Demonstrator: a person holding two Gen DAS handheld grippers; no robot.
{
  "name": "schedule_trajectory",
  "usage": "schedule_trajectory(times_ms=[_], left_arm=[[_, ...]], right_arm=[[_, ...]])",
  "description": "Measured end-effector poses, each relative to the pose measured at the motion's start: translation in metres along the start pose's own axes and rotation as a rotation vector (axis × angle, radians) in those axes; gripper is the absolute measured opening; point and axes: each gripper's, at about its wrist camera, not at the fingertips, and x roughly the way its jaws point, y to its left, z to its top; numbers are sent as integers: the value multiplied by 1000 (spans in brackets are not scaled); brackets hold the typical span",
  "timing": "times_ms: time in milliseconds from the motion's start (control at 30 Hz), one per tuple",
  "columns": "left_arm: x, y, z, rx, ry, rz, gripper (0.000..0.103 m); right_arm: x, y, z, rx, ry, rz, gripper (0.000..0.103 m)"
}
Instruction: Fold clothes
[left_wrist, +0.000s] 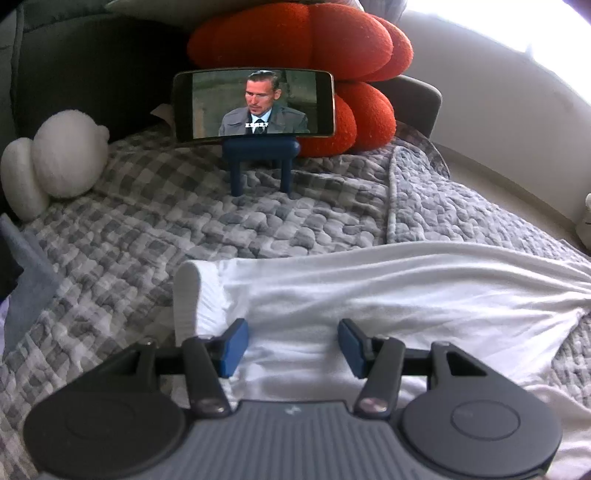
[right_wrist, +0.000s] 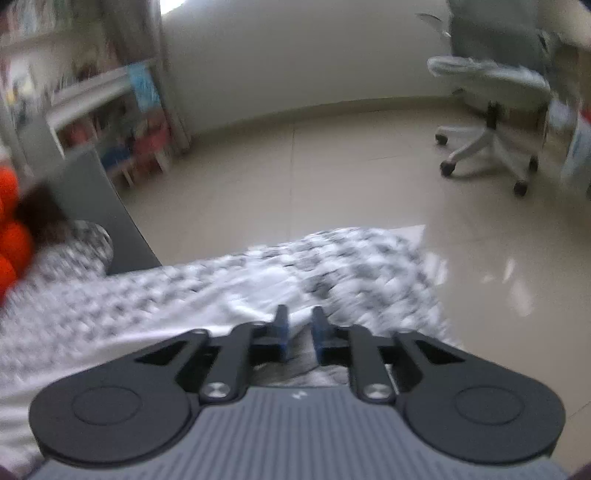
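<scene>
Your white garment (left_wrist: 388, 295), wrinkled, lies lengthwise across the checked blanket (left_wrist: 129, 236), ribbed end leftward. Left gripper (left_wrist: 291, 345): jaws wide, empty. Right gripper (right_wrist: 300, 332): narrow gap, nothing pinched.

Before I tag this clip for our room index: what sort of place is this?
Most likely a bedroom: a bed under a grey checked quilt, plush cushions at its head, and a swivel chair on the tiled floor.
</scene>
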Motion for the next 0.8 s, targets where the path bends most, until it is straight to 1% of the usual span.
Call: schedule_trajectory(times_ms=[33,67,100,233,333,367,400,433,467,500,567,633,700,800], left_arm=[[0,1,0,0,0,-3,56],[0,2,0,1,3,-4,56],[1,2,0,1,5,-5,55],[4,-6,-3,31,0,17,56],[3,-6,-5,34,-6,15,56],[3,-5,-5,36,-6,12,56],[3,-4,-5,37,-6,8,56],[3,-3,-5,42,-6,6,56],[3,-3,-5,50,-6,6,56],[3,-4,-5,57,-6,6,56],[3,-4,-4,55,-6,10,56],[3,-3,-4,40,-9,14,56],[2,-1,-5,25,-14,18,56],[1,1,-5,22,-24,28,55]], right_arm=[[2,4,6,-44,0,-8,44],[5,9,12,-89,1,-14,45],[8,17,17,-133,2,-10,45],[35,47,33,-236,48,76,47],[66,63,26,-284,133,96,47],[70,66,22,-302,136,103,46],[73,69,19,-319,128,110,43],[75,71,15,-336,120,117,24],[75,75,15,-344,116,120,10],[75,79,15,-364,111,101,2],[74,89,18,-418,85,45,2],[70,95,25,-436,21,4,2],[67,99,32,-421,-33,-8,2],[72,106,35,-434,-79,-39,2]])
